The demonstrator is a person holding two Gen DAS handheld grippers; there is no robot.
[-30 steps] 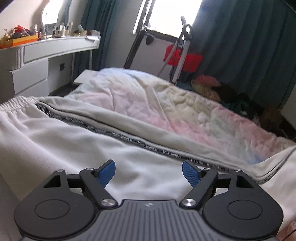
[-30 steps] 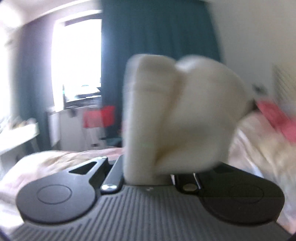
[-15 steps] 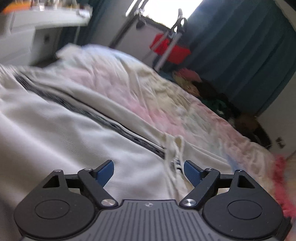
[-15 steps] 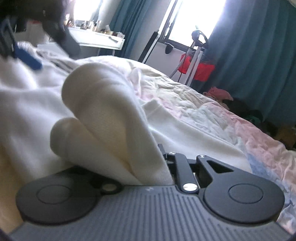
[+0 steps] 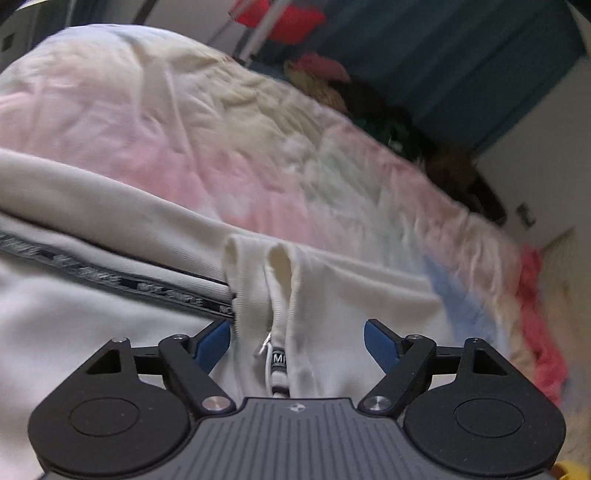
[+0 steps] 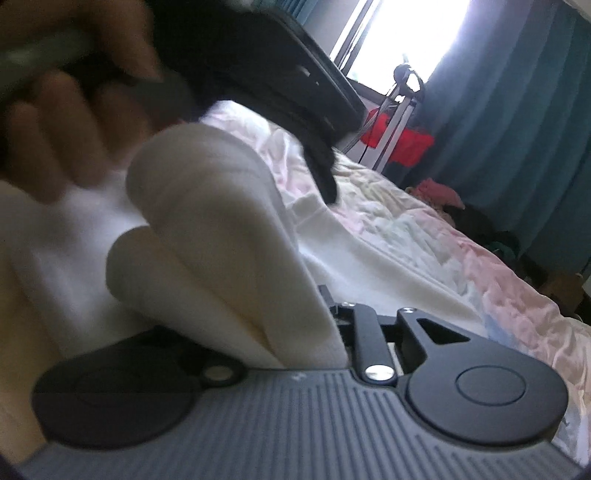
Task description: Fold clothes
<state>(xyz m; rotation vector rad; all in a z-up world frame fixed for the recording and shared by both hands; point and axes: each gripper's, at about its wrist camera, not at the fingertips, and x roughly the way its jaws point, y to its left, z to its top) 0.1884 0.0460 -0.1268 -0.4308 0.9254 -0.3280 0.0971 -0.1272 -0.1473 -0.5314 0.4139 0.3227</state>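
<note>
Cream track pants [image 5: 110, 325] with a dark lettered side stripe [image 5: 122, 284] lie on the bed. In the left wrist view a bunched cuff end of the pants [image 5: 266, 280] stands between the blue pads of my left gripper [image 5: 297, 341], which is open around it. My right gripper [image 6: 295, 332] is shut on a thick fold of the cream fabric [image 6: 207, 236]; the fabric hides its fingertips. The other hand and gripper [image 6: 258, 66] show blurred above that fold.
A pastel pink, yellow and blue quilt [image 5: 258, 147] covers the bed. Beyond it are teal curtains [image 6: 517, 129], a bright window [image 6: 406, 33], a red item on a metal frame [image 6: 399, 142] and a pile of dark clothes [image 5: 388, 110].
My left gripper has moved right along the stripe to the bunched cuff end. My right gripper has carried its fold over the pants, close under the left hand.
</note>
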